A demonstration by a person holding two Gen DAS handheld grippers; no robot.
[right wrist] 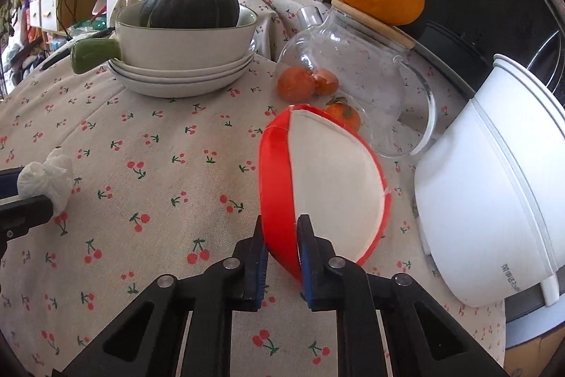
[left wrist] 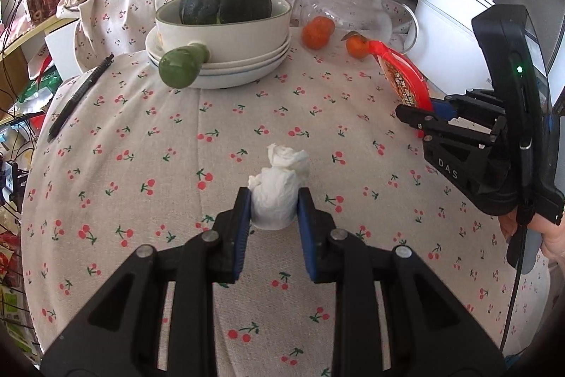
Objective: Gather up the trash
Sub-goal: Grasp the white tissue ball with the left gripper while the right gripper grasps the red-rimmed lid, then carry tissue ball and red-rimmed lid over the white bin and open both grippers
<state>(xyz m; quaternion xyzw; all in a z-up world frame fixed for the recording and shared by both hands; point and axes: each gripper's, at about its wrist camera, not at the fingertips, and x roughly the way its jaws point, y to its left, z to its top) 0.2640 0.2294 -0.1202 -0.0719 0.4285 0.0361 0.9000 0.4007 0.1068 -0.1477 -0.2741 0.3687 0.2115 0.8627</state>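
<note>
Tilting down over the cherry-print tablecloth: left gripper pinching crumpled tissue; right gripper clamped on red-and-white wrapper's edge, wrapper upright.

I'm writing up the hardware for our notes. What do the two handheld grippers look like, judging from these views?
Both grippers are black linkage frames with triangular cutouts, silver pivot pins and blue pads on the fingers. The left gripper shows this from its own camera. The right gripper carries white letters "DAS" on its frame, a tall black housing with a small green light, and a black cable hanging down from it.
</note>
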